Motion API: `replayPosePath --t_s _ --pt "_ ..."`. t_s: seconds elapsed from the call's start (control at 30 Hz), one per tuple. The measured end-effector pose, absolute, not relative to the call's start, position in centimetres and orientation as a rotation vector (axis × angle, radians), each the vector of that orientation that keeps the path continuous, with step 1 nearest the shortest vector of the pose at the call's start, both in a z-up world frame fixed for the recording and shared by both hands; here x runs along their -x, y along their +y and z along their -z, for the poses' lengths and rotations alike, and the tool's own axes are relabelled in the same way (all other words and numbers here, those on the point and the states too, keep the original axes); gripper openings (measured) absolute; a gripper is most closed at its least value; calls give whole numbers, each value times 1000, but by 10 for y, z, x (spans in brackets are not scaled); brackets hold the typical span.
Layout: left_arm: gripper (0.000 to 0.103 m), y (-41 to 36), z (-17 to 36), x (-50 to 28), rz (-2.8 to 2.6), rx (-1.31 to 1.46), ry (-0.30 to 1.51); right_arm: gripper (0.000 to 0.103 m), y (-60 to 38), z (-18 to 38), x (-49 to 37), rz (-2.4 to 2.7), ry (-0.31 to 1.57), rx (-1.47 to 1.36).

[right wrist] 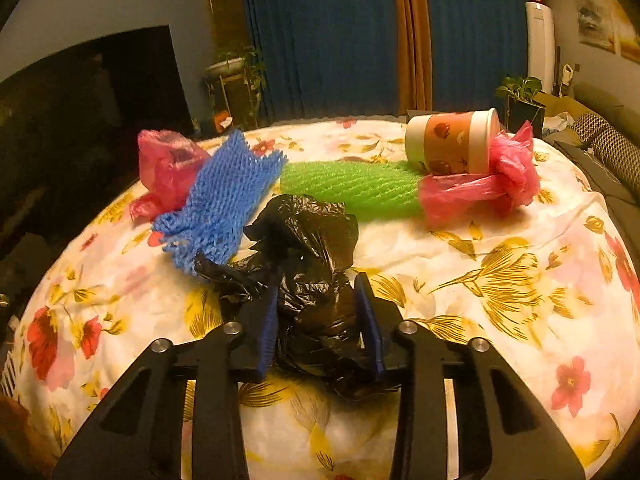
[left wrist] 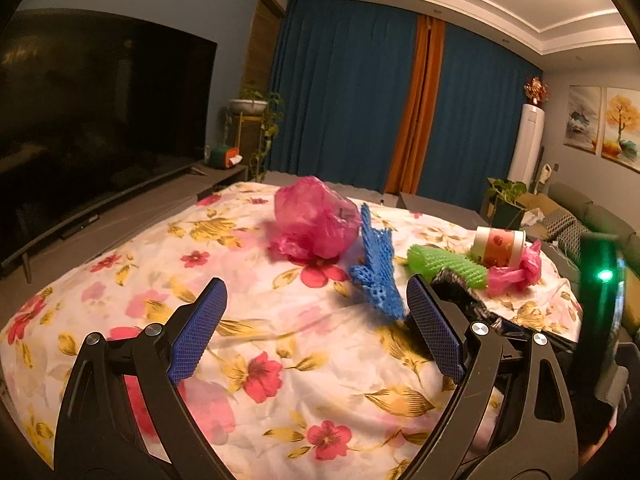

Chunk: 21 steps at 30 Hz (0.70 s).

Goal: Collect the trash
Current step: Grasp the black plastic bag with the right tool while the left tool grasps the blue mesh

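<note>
left tongs point(left wrist: 316, 328) agape, right tongs point(right wrist: 316, 320) clamped

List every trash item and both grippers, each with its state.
black bag: crumpled, clamped
right gripper: shut on black bag
left gripper: open, empty
paper cup: on its side
blue foam net: lying loose
green foam net: lying flat
knotted pink bag: tied
</note>
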<state>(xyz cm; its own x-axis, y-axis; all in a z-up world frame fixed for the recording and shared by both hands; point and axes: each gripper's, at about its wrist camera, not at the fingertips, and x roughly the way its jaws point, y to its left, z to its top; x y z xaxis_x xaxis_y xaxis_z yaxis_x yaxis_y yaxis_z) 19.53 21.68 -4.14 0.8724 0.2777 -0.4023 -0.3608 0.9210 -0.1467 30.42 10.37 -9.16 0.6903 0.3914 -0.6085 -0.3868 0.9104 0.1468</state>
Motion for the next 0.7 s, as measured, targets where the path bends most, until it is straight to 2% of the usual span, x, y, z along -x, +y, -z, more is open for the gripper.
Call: replayPosePath --t_s 0.27,0.47,0.6,0.7 --pt "90 210 46 -233 -287 249 432 34 60 64 -275 -364 563 -65" --pt "83 205 55 -273 -272 252 497 34 19 46 -262 -316 494 -119" --pt "61 210 70 -294 -245 283 584 34 3 44 -257 -312 495 -137" --pt "40 209 83 -305 -229 281 648 34 -4 44 -254 -306 491 -144"
